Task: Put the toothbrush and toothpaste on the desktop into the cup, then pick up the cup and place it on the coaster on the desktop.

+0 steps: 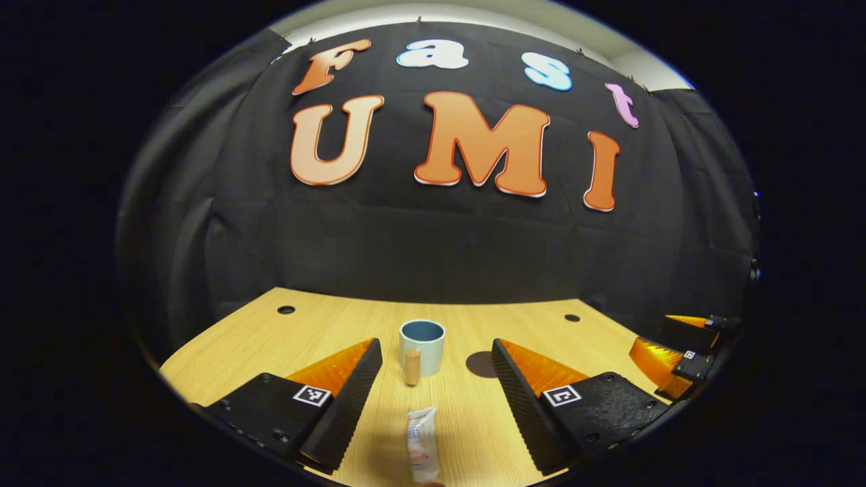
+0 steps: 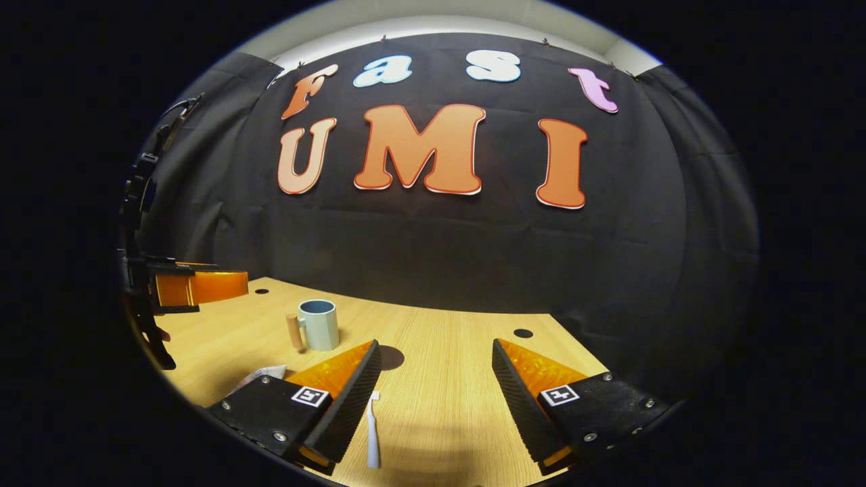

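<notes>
Left gripper view: the left gripper [image 1: 436, 379] hangs low over the pale wooden worktop [image 1: 325, 325], jaws spread wide and holding nothing.
Cup: a pale blue-green ceramic cup [image 1: 422, 346] with a stubby wooden handle [image 1: 412, 367] stands upright straight ahead, between the two fingers in this view, handle turned toward the camera.
Toothpaste: a small white tube of toothpaste [image 1: 422, 443] lies flat on the worktop, near side of the cup, just apart from it.
Coaster: a dark round coaster [image 1: 481, 364] sits flat just beside the cup, on its right.
Other gripper: it shows at the far right edge, off the worktop's corner.
Right gripper view: the right gripper [image 2: 436, 382] is also spread wide, empty.
Toothbrush: a white toothbrush [image 2: 373, 429] lies on the worktop right beside the inner face of the left-hand finger; whether they touch I cannot tell.
Cup again: here it [image 2: 319, 325] stands well ahead on the left.
</notes>
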